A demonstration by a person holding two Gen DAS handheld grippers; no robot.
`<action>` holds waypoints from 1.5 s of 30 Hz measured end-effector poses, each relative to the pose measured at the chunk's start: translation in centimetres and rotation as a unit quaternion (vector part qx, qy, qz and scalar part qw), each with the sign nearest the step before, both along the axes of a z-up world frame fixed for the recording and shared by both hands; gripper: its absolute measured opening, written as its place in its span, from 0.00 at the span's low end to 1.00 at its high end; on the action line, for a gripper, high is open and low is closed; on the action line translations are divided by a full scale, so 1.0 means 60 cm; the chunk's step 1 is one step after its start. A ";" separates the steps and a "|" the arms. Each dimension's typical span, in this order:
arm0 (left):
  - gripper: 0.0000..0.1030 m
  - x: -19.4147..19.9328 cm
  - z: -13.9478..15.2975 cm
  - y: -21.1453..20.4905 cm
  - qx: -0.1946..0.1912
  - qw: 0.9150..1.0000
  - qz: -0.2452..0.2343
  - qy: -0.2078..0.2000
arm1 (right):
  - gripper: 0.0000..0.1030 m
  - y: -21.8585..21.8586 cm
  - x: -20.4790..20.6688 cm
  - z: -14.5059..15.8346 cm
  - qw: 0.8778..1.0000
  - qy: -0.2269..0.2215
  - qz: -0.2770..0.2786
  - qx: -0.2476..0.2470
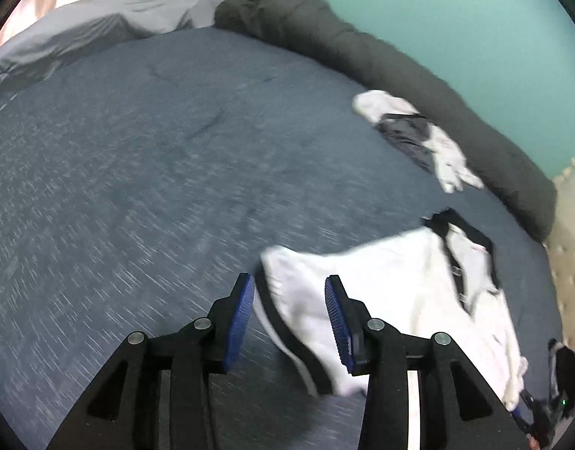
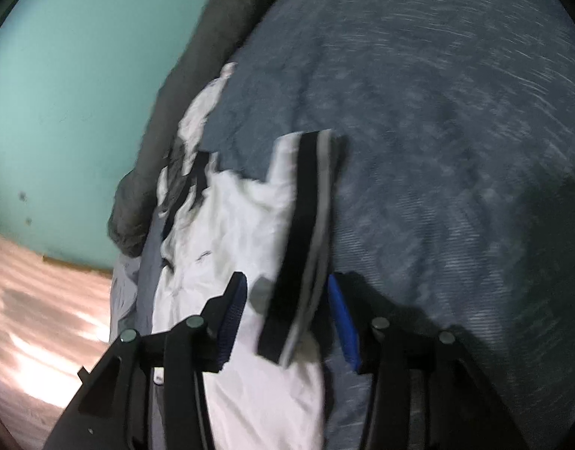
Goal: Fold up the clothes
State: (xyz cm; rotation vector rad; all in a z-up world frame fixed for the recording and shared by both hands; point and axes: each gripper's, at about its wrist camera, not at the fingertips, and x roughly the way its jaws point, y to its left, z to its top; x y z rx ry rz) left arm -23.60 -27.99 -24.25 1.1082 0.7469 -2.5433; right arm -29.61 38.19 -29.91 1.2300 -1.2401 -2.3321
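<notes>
A white garment [image 1: 392, 281] with black trim lies crumpled on the blue-grey bed cover [image 1: 156, 168]. My left gripper [image 1: 289, 279] is open, its blue pads [image 1: 242, 307] either side of the garment's black-edged end. In the right wrist view the same white garment [image 2: 227, 225] shows a black and grey band [image 2: 306, 206]. That band runs between the spread fingers of my open right gripper [image 2: 286, 277]. A second white and dark garment [image 1: 415, 131] lies farther back on the bed. Both views are blurred by motion.
A dark rolled blanket [image 1: 325, 30] runs along the teal wall [image 1: 437, 18] at the bed's far edge, also the blanket [image 2: 190, 75]. Grey bedding [image 1: 100, 26] is bunched at the back left. Wooden floor [image 2: 36, 318] lies past the bed's corner.
</notes>
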 end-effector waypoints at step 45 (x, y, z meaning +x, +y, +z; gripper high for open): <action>0.44 0.020 -0.047 0.192 0.003 0.994 -0.107 0.038 | 0.39 0.017 -0.001 -0.011 0.998 -0.043 -0.033 0.030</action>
